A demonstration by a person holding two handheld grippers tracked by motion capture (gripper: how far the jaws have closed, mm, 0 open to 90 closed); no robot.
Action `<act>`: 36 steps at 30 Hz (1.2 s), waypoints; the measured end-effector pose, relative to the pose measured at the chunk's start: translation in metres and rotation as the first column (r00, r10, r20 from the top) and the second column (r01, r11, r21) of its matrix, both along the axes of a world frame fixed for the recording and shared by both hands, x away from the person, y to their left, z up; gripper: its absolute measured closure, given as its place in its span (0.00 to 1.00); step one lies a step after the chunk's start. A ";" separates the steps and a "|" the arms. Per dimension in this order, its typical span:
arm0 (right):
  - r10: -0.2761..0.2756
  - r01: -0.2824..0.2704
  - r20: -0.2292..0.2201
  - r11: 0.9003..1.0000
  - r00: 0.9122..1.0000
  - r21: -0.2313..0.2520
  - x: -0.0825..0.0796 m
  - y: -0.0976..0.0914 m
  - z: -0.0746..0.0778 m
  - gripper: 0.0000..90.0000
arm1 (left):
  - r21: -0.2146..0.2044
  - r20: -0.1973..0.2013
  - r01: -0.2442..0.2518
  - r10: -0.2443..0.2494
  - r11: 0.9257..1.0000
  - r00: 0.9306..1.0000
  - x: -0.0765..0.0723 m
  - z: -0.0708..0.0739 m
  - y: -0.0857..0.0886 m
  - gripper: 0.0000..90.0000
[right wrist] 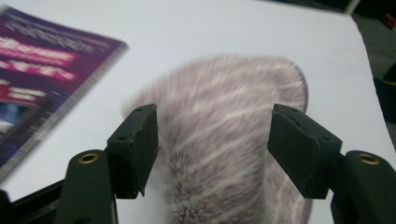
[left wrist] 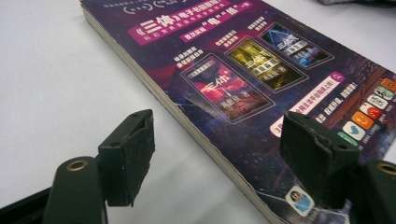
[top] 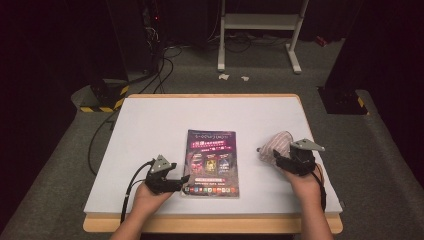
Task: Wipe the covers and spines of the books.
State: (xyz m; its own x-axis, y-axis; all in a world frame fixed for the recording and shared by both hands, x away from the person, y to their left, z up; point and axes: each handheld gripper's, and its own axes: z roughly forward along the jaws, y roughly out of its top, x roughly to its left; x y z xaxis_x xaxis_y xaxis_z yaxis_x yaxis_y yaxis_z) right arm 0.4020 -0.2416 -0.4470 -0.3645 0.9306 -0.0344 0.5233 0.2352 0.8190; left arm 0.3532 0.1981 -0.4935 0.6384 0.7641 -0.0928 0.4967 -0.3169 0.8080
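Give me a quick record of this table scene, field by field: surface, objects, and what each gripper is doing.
surface: white table top
book: purple paperback, lying flat near the middle
pouch: striped fabric pouch, right of the book
left gripper: open, jaws astride the book's near left edge
right gripper: open, pouch between its jaws, pads not pressing

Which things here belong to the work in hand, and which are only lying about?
In the work:
- purple paperback book, lying flat; left hand-held gripper open at its edge
- striped pinkish fuzzy pouch; right hand-held gripper open around it

Lying about:
- white metal stand on the floor
- black cables
- paper scraps
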 end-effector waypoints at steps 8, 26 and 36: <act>0.088 -0.089 0.054 0.996 0.995 0.016 -0.012 0.031 0.013 0.36 | -0.006 -0.033 0.012 -0.012 1.000 0.999 0.002 -0.005 -0.001 0.30; 0.220 -0.222 -0.074 0.975 0.973 -0.008 -0.025 0.096 -0.028 0.32 | -0.017 -0.063 0.020 -0.021 1.000 0.998 -0.003 -0.007 -0.007 0.30; 0.251 -0.250 -0.141 0.968 0.958 0.027 -0.032 0.112 -0.050 0.28 | 0.006 -0.087 0.033 -0.032 0.999 0.996 -0.003 -0.010 -0.014 0.31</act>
